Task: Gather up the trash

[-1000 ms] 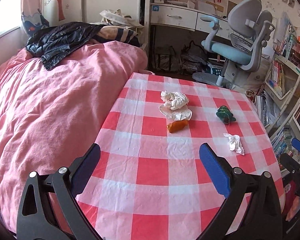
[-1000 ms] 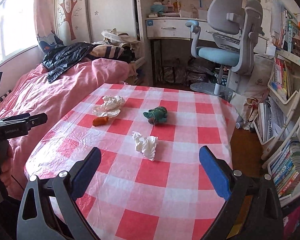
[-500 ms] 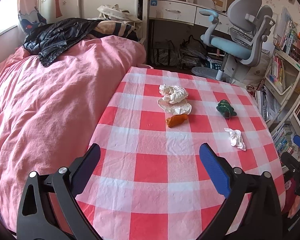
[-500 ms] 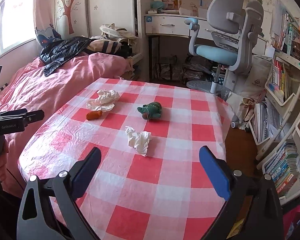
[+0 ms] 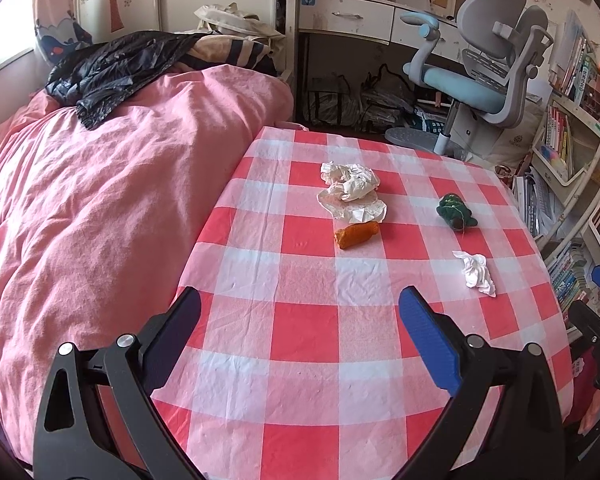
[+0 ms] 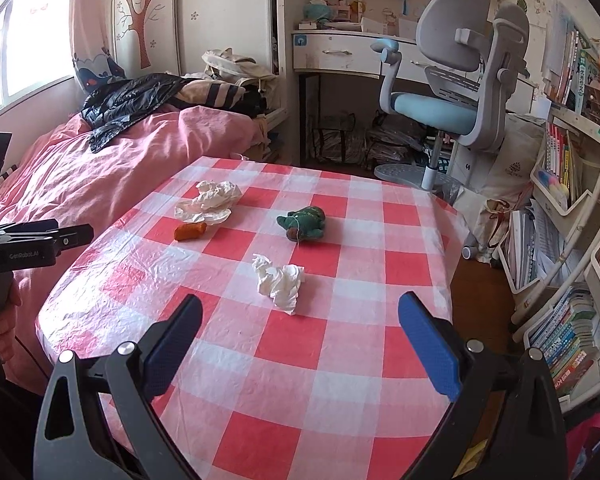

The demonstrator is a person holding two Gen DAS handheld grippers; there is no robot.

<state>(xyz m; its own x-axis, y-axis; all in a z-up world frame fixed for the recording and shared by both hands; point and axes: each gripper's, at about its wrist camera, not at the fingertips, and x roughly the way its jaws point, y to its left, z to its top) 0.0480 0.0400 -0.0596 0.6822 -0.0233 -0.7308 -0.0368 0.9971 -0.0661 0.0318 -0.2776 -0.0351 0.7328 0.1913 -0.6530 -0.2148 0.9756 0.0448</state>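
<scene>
**Trash pickup: approach stage, nothing gripped**

Both my grippers hover over the near edge of the red-and-white checked tablecloth (image 6: 340, 360), jaws spread wide, empty: left gripper (image 5: 300, 320), right gripper (image 6: 300, 320). Nearest trash is the small crumpled white tissue (image 6: 279, 282), directly ahead of the right gripper. Farther left lie the large crumpled white paper wad (image 6: 210, 202) and the orange wrapper (image 6: 190, 231); the green plush toy (image 6: 304, 222) sits far centre. Next move, in my judgement: lower onto the tissue and close. No bin or bag is visible.
</scene>
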